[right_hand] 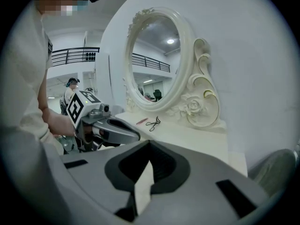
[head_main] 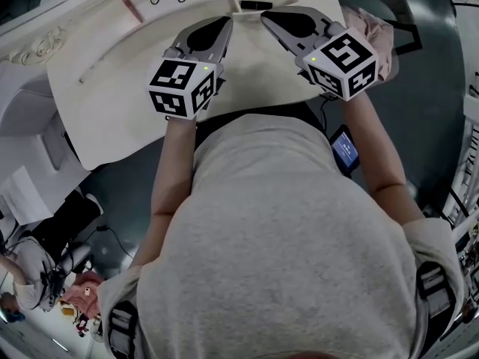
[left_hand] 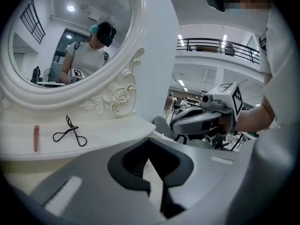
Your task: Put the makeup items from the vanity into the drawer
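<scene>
Grey left hand-held gripper [head_main: 227,25] and right hand-held gripper [head_main: 266,18] hover abreast, jaws pressed together.

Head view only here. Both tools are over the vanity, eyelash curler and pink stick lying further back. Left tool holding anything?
Observer: No. The left gripper view shows the left tool shut, with nothing between its jaws.
Operator: And the right?
Observer: Same. In the right gripper view, the right tool is shut and empty.
Operator: What's behind the two items? It's cut off for me.
Observer: A white-framed oval mirror stands upright just behind the eyelash curler and pink stick.
</scene>
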{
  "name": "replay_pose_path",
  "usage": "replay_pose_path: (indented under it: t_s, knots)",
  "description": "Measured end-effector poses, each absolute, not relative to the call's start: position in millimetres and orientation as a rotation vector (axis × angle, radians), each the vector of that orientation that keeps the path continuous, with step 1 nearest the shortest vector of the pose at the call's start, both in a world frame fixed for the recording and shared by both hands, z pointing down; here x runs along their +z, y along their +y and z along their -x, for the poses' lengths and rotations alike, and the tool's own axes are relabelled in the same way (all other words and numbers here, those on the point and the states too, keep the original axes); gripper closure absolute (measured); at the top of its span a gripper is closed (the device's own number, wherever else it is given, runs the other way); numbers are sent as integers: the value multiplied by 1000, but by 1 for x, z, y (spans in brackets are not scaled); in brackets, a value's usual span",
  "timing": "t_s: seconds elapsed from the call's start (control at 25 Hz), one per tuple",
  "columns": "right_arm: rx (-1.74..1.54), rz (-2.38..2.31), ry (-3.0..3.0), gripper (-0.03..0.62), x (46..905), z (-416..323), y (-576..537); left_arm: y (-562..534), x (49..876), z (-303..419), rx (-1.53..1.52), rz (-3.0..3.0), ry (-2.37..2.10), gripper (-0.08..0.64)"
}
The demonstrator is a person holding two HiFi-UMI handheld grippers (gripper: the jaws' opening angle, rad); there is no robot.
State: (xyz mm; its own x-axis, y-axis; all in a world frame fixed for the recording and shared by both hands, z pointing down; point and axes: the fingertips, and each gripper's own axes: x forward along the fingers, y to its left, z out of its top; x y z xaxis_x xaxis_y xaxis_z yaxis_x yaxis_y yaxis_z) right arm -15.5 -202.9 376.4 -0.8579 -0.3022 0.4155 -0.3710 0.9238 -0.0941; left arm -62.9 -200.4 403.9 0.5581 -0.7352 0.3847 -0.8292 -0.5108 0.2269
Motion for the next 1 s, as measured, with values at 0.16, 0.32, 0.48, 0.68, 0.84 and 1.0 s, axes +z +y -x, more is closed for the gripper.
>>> replay_pose_path:
  t_s: [0.16,0.32,0.48,0.68,0.84,1.0]
  knots:
    - [230,-482,-2689,584,374,30,-197,-193,406,68,313,-2405,-1265,551]
    - [218,-478,-2691,584,372,39,-193,-191,405,74,288,-2401,-1263,551]
    - [225,-519,-2685,584,375,47,-194,-191,404,77,284,-2414,-1263,551]
    - [303,-618,-2686,584,379,55,-197,-194,406,80,281,-2422,-1265,551]
    - [315,-651,-2688,584,382,59,-196,-193,406,79,277,-2402,-1275,551]
    - [306,-643,-2685,584,384,61,-191,-190,408,80,287,-2393,-1280,551]
